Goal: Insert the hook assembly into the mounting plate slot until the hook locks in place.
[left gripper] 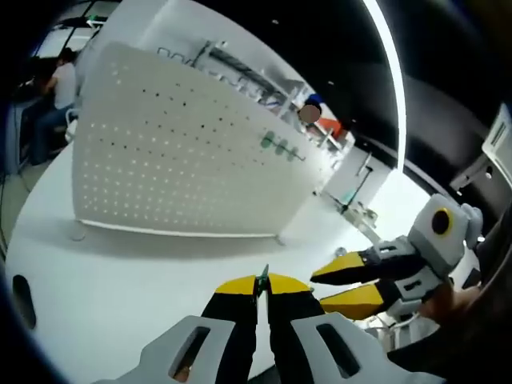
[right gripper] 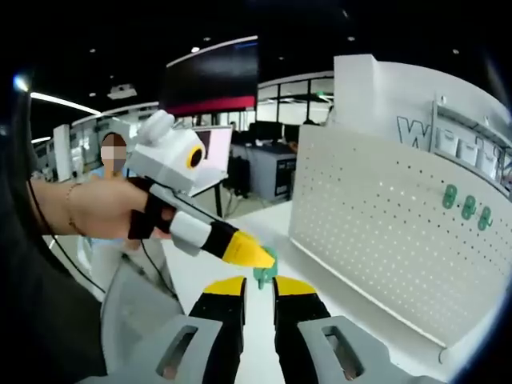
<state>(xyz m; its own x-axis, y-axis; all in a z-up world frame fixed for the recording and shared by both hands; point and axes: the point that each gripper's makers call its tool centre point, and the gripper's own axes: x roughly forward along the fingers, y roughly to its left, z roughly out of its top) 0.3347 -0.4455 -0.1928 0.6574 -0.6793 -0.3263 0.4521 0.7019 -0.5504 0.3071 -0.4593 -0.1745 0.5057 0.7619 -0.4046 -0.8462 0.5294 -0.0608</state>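
Left gripper (left gripper: 262, 286): we are pinching the small green hook (left gripper: 262, 278) at the bottom middle, tongs clamped on it.
Right gripper (right gripper: 258, 286): jaws a little apart, resting beside the hook (right gripper: 265, 274).
Hook: looks light, stiff and slippery; we are holding its flat base.
Pegboard (left gripper: 184, 152): waiting farther back, upper left, with three green hooks (left gripper: 282, 146).

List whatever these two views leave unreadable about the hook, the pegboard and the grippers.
- Green hook: in the left gripper view a sliver, pinched between the left gripper jaws; shape hidden.
- Same hook in the right gripper view: the left gripper tip covers its top; the right gripper grip is unclear.
- Pegboard: target hole untellable.
- Mounted green hooks: too small.
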